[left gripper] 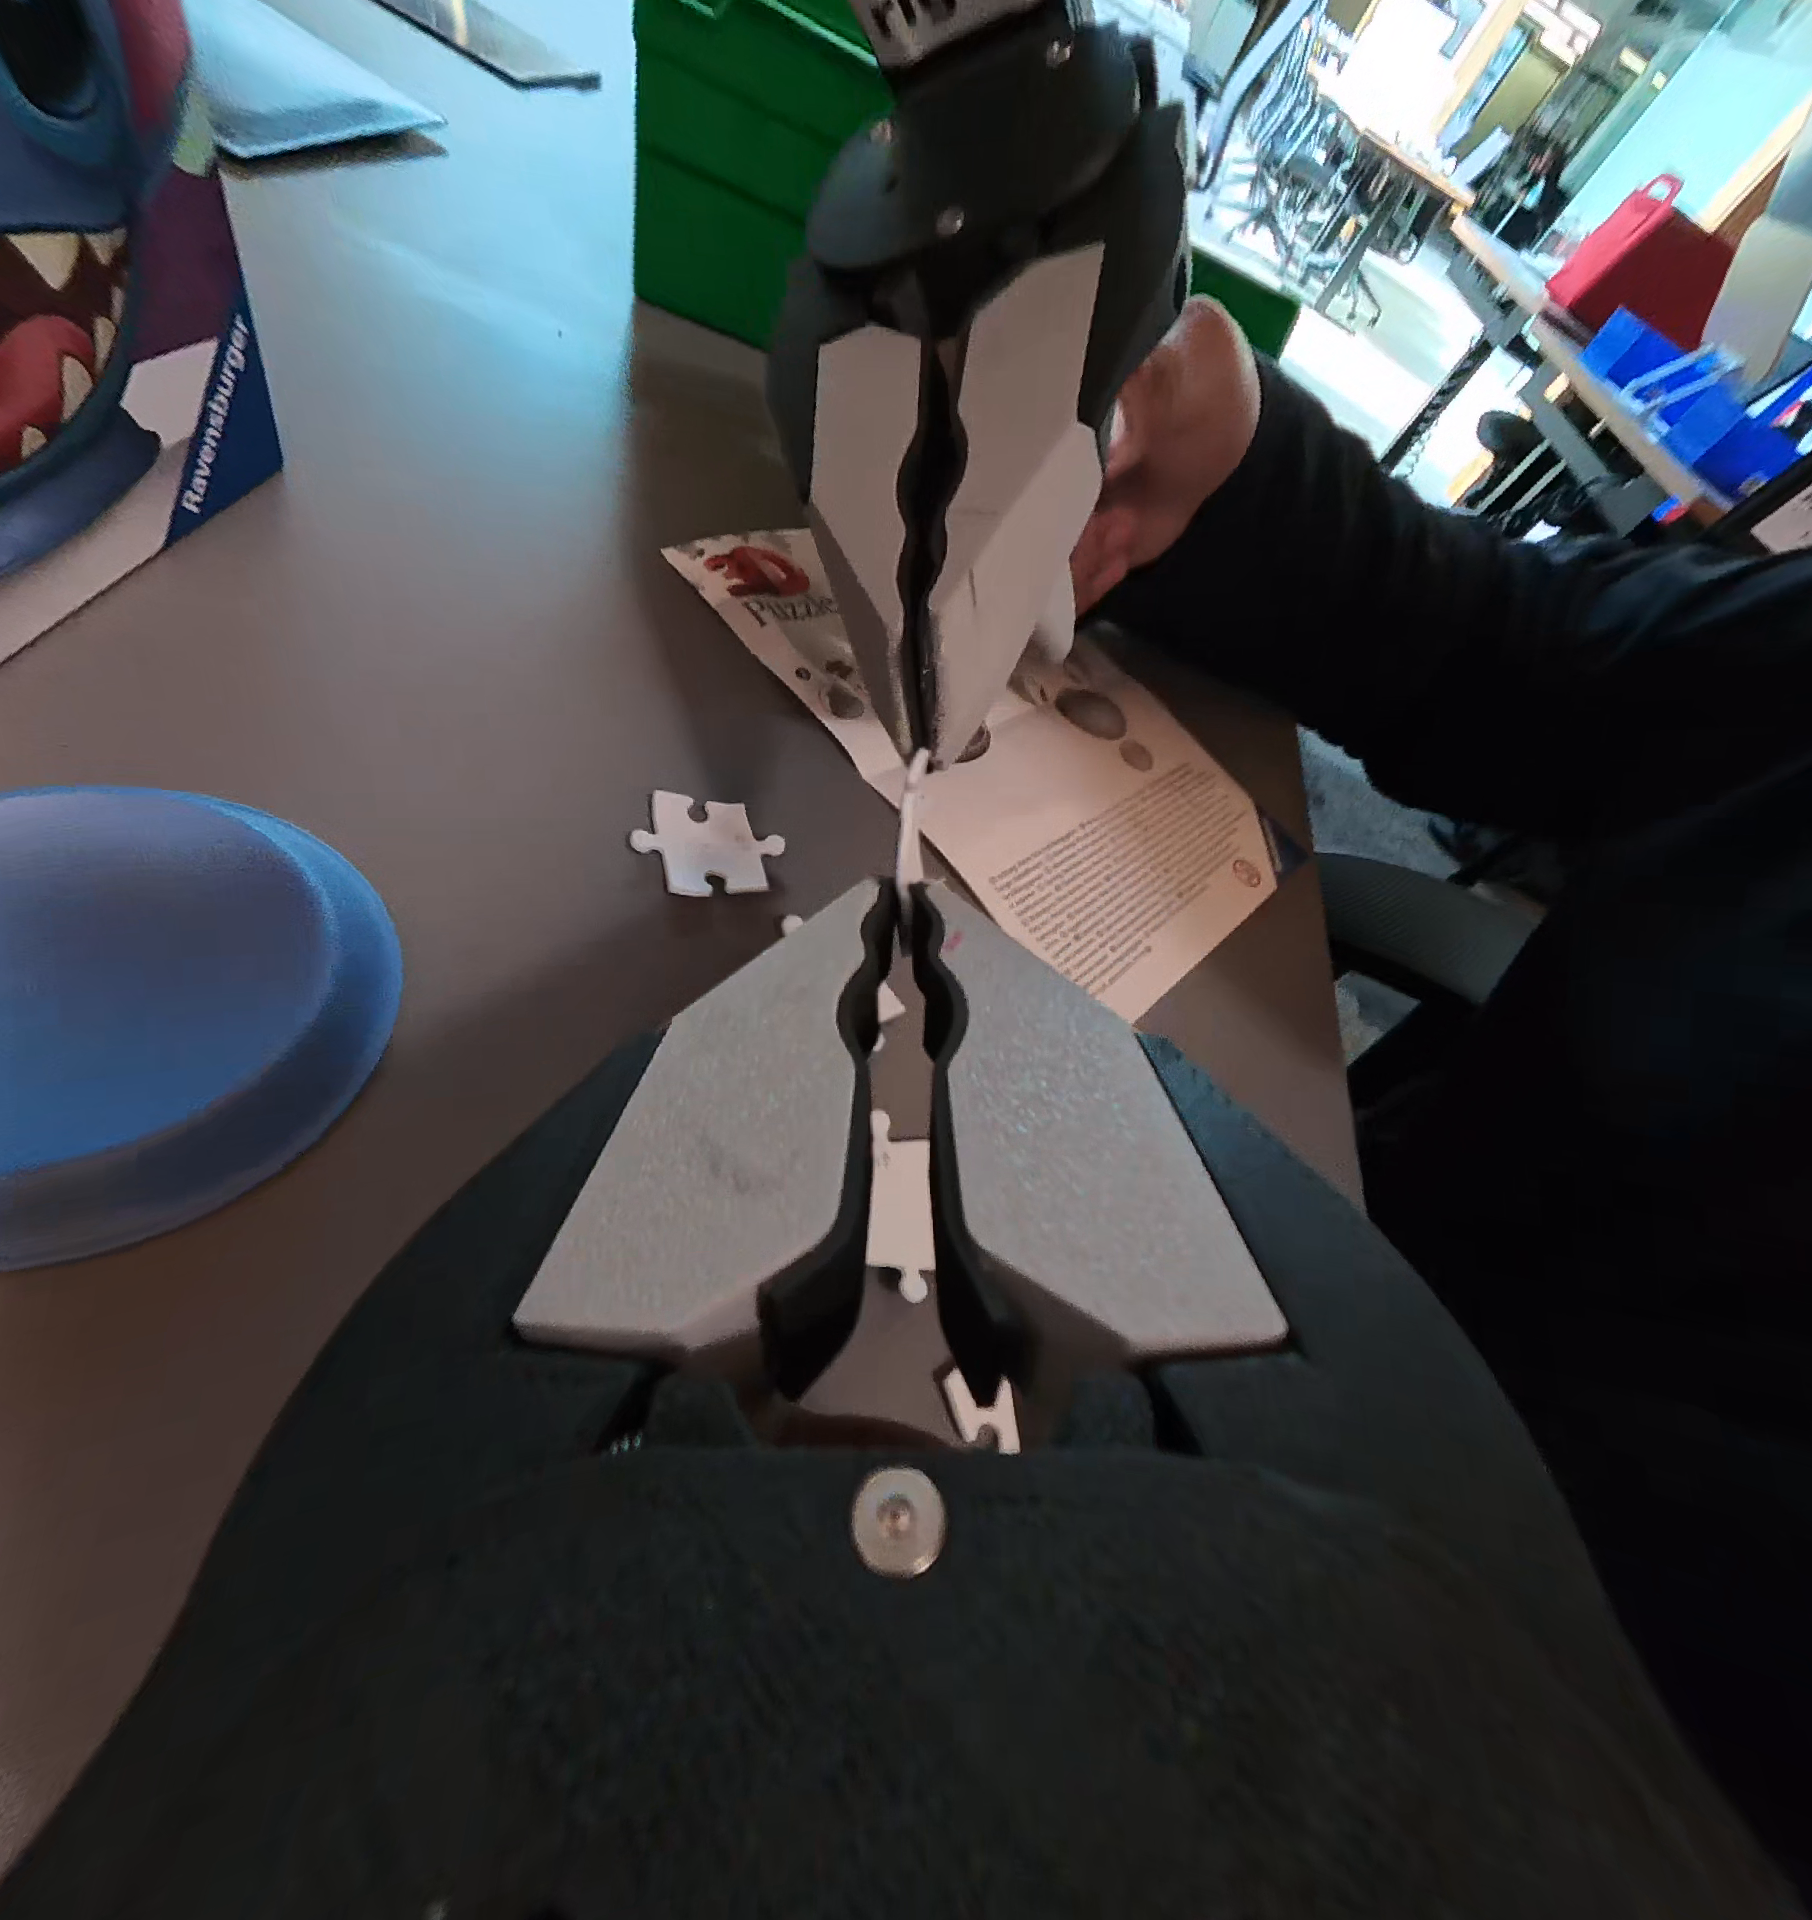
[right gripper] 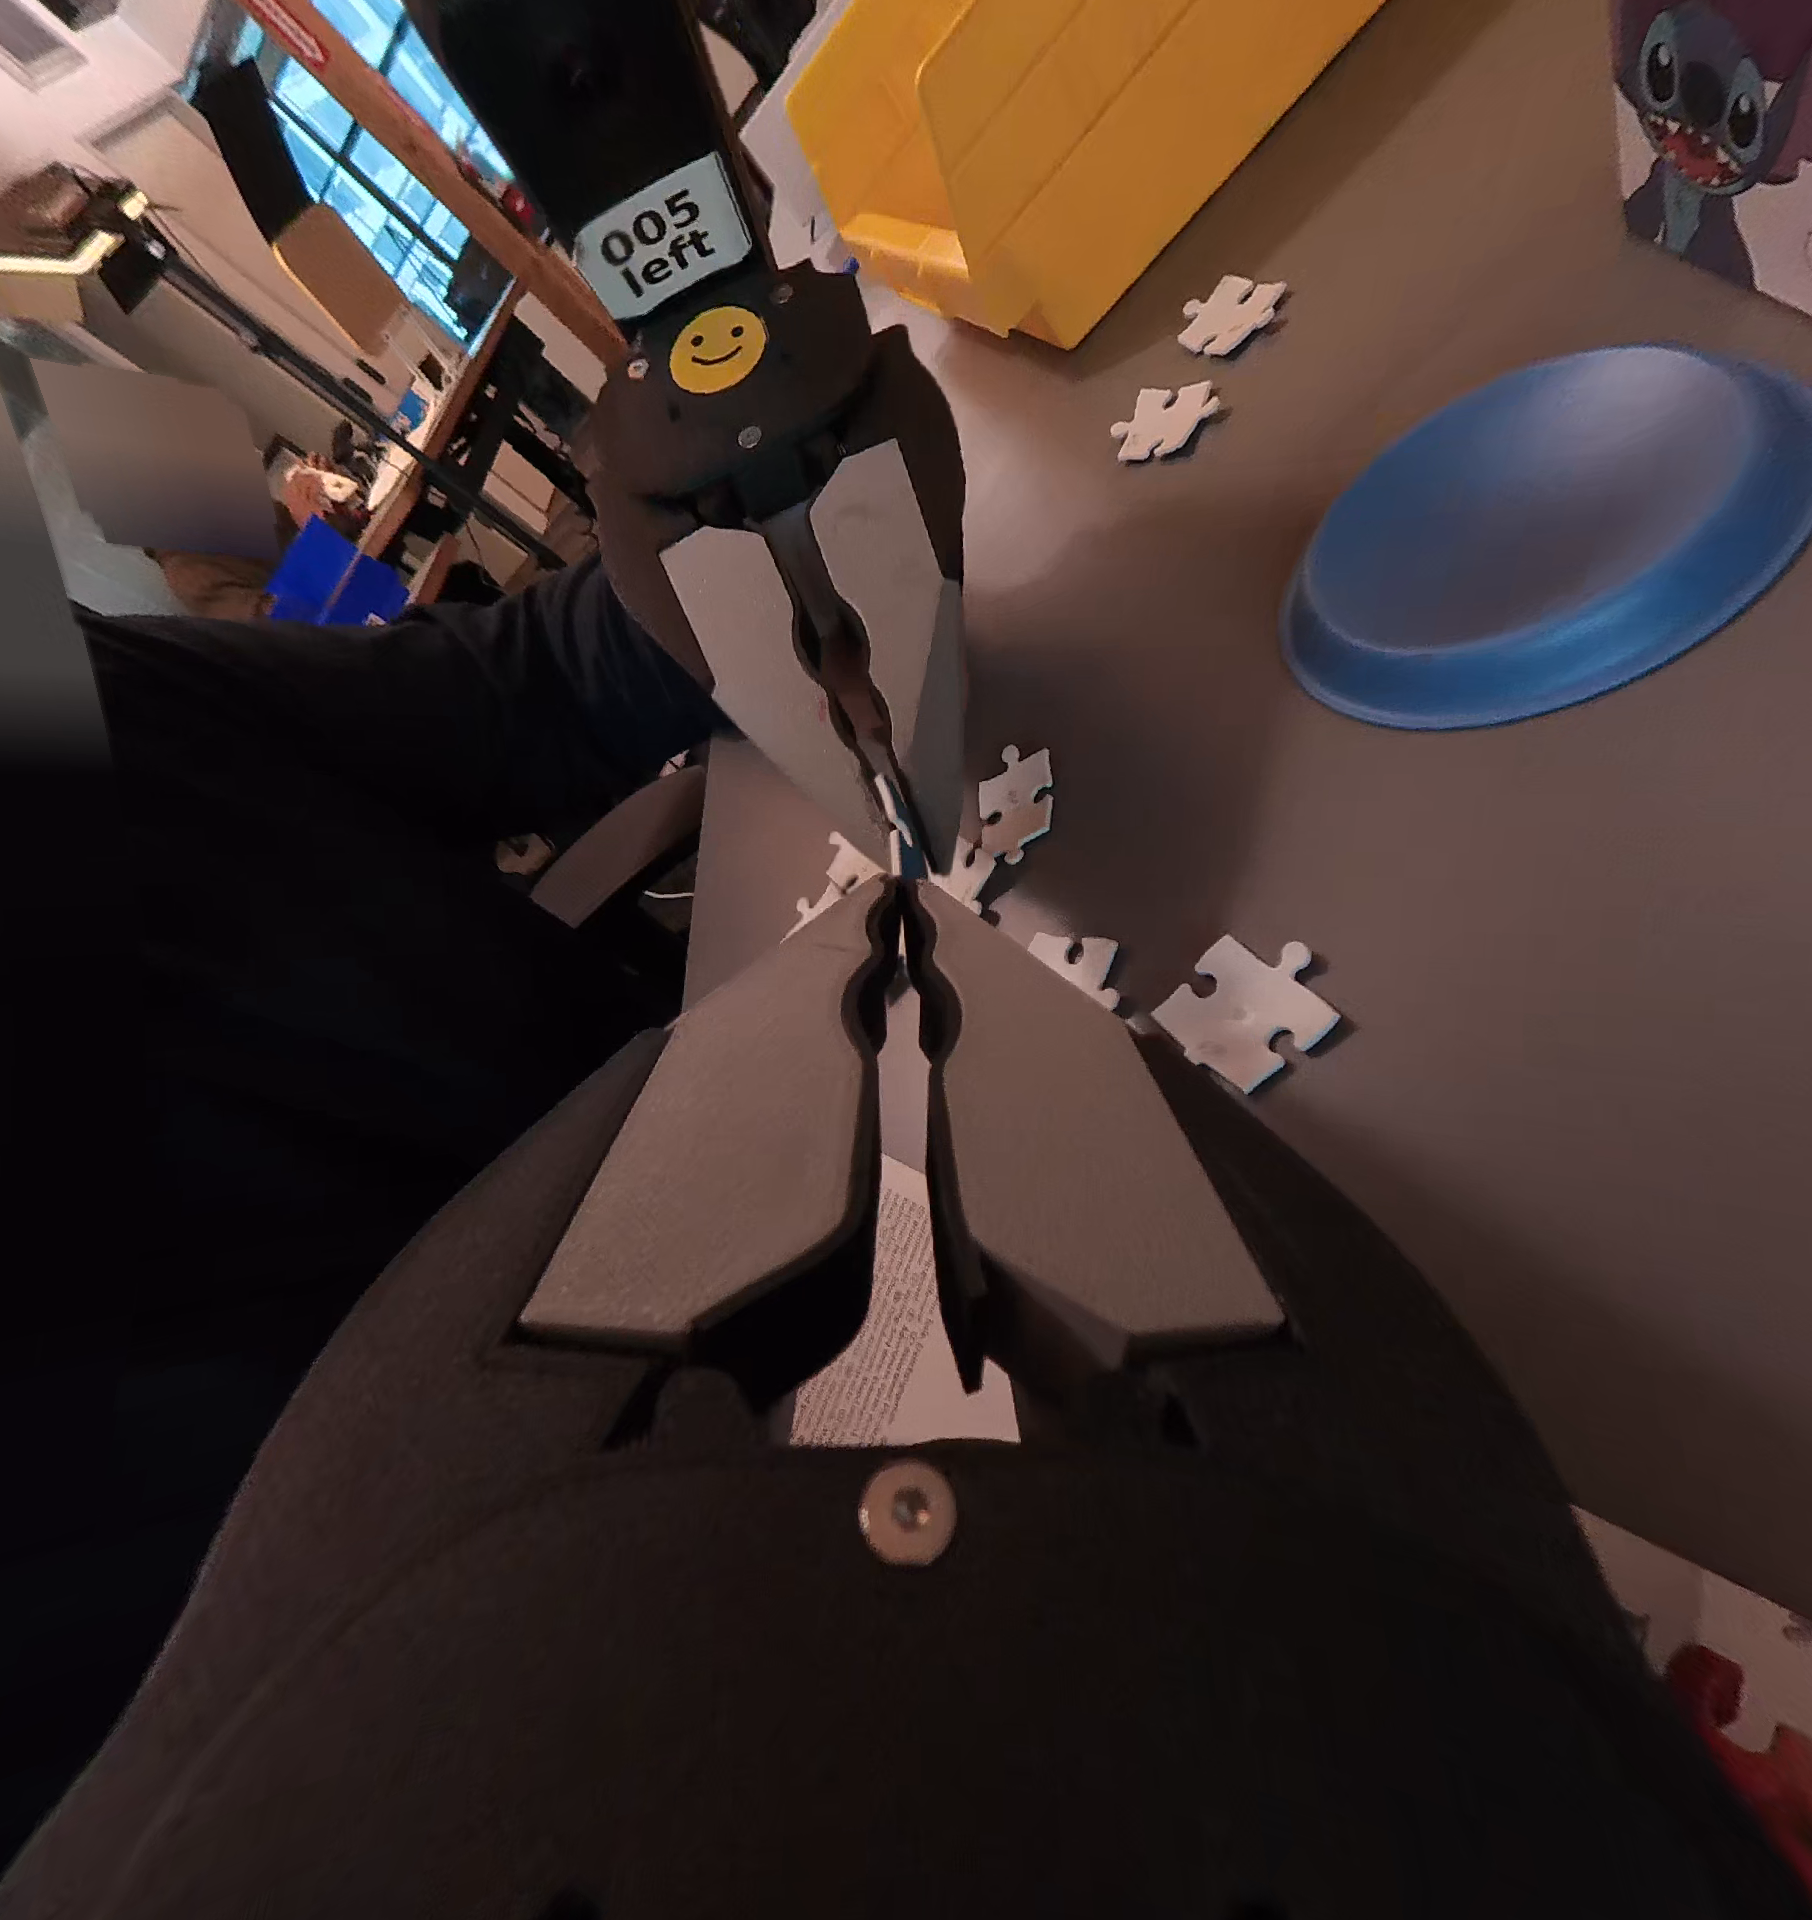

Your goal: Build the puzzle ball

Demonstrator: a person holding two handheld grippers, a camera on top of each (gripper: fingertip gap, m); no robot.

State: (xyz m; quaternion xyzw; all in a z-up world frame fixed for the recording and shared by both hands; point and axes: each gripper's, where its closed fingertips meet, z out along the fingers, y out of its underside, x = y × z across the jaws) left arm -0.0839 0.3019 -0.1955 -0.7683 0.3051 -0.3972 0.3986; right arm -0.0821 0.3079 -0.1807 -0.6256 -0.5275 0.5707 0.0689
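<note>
Left wrist view first: our left hand-held gripper (left gripper: 904,902) is pinched together on a puzzle piece (left gripper: 912,831), seen edge-on as a thin white sliver. Facing it tip to tip, the right hand-held gripper (left gripper: 923,743) is clamped on the far end of that sliver; whether that is a second piece or the same one, we cannot tell. We judge both are held on edge in the air above the table (left gripper: 486,644) so the tabs can be pushed together.

Moving outward, a loose white piece (left gripper: 710,842) lies face down just beside the tips, more of them (right gripper: 1245,1008) are scattered nearby, and the leaflet (left gripper: 1099,842) sits underneath. The blue dish-shaped base (left gripper: 143,1018) waits off to the left, and the box (left gripper: 81,343) stands behind it. No ball shape yet: the build looks barely begun.
</note>
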